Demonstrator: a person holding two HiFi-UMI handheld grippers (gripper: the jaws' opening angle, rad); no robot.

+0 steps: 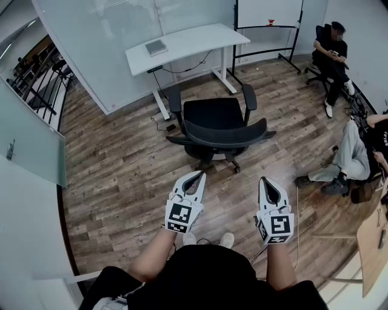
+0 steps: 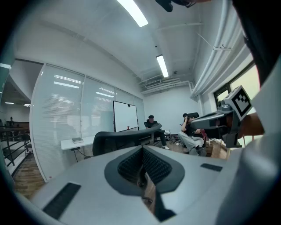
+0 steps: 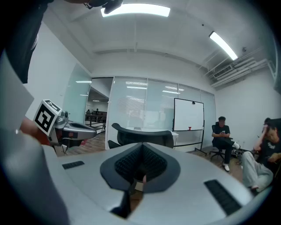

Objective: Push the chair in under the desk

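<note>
The black office chair (image 1: 218, 124) stands on the wooden floor (image 1: 115, 175), pulled out from the white surface (image 1: 188, 42). Its seat faces the surface and its curved backrest is turned toward the person holding the tongs. Its armrests lie near the surface's legs, but the seat is not under the top.

The left tongs (image 1: 200, 175) and the right tongs (image 1: 265, 180) are held side by side just short of the backrest, apart from it, both pointing at the chair. Each pair is pressed together with nothing pinched between its tips.

A grey book-like block (image 1: 156, 47) lies on the far left part of the surface, and a dark cable hangs below the top. A whiteboard (image 1: 270, 12) on a black frame stands to the right of the surface. Further right, one person (image 1: 332, 51) sits on a chair by the wall, and another seated person (image 1: 357, 151) shows at the right edge.
</note>
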